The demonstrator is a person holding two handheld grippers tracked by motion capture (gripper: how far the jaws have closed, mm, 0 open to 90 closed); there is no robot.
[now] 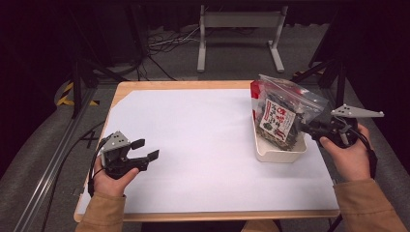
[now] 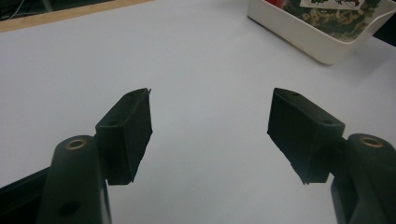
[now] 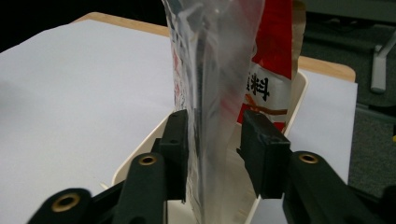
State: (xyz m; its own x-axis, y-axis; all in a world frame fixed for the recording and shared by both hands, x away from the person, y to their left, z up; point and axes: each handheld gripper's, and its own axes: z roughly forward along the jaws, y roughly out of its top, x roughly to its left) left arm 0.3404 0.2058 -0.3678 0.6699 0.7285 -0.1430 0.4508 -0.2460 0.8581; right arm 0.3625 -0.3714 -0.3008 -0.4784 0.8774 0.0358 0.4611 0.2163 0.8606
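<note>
Evidently the placing step is ending: the clear bag of snack packets (image 1: 283, 108) stands in the white bin (image 1: 280, 153) at the right of the high view, and the right tool (image 3: 212, 140) has its jaws apart around the plastic, the right pad clear of it. Next, I'd judge, it should back off without tipping the bag. The left tool (image 1: 145, 149), at lower left, gapes over bare table (image 1: 193, 140).

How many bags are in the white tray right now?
1: a clear zip bag with a red-and-white label stands in the white tray at the table's right, between the right gripper's jaws. Others may be hidden behind.
</note>
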